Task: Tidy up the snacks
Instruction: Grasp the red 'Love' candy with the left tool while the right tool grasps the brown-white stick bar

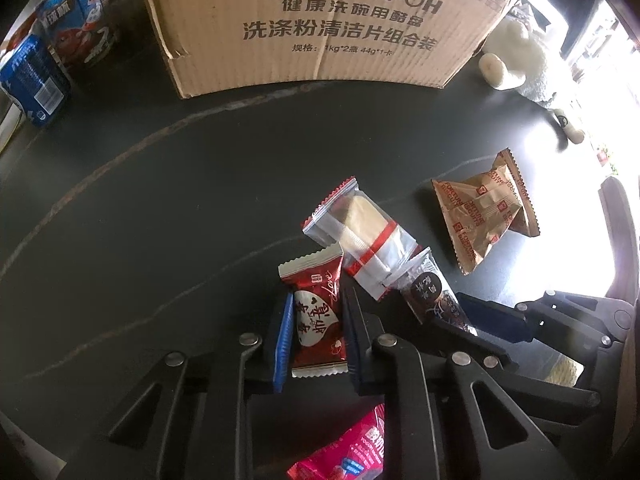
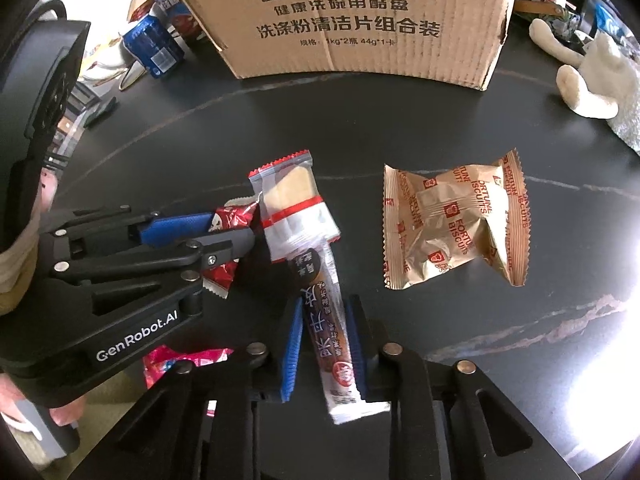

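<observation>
Ahead of both our tongs, well apart from them, stands the cardboard box, the likely home for the snacks. Forward and right of the right gripper lies the tan fortune-biscuit packet, crumpled and unheld, nearer the right hand than the left. Straight ahead of the right tongs lies the clear red-banded wafer pack, its long axis running away from us and slightly left, its near end overlapping the dark stick packet. That slim packet sits lengthwise between the right fingers, pinched across its width, its long axis pointing forward along the tongs. Our left gripper pinches the small red heart-printed packet, likewise lengthwise, its top pointing toward the box. We judge the coming move a forward carry to the box for both.
</observation>
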Demonstrator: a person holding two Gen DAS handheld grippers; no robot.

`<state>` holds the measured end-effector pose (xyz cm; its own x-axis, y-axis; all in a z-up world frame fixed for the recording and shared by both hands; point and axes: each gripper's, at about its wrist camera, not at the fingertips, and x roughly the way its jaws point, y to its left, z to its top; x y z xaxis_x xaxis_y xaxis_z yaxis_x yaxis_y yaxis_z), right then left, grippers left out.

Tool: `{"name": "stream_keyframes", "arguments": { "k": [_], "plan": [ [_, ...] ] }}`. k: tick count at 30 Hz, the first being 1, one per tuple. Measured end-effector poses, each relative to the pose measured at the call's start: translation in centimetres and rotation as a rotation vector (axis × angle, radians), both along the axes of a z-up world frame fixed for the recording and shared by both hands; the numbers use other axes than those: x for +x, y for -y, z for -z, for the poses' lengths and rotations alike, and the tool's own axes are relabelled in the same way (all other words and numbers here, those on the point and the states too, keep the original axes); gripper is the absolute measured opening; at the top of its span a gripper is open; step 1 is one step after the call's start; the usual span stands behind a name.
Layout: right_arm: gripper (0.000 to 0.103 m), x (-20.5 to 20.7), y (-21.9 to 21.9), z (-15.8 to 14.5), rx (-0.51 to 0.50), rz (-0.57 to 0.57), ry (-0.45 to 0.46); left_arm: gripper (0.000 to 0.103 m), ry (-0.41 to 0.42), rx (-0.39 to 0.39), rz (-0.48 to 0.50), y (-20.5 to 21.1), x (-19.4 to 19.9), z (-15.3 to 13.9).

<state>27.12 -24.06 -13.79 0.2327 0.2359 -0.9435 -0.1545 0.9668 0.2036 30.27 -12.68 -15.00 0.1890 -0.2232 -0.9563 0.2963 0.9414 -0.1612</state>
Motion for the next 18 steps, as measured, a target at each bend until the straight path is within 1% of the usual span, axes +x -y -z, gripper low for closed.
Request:
{"name": "stream_keyframes", "arguments": {
  "k": [9, 13, 18],
  "plan": [
    [0.018, -0.3, 0.3, -0.8, 0.030, 0.032, 0.013, 0.023, 0.016, -0.029, 0.014, -0.3, -0.9, -1.3],
    [0.018, -0.5, 0.4, -1.8, 0.026, 0.038, 0.034, 0.023, 0.045, -0.036, 0.028, -0.2, -1.7, -2.5],
    [0.018, -0.9, 0.6, -4.1, 0.021, 0.051, 0.093, 0.023, 0.097, -0.054, 0.033, -0.5, -2.1, -4.5]
  ]
}}
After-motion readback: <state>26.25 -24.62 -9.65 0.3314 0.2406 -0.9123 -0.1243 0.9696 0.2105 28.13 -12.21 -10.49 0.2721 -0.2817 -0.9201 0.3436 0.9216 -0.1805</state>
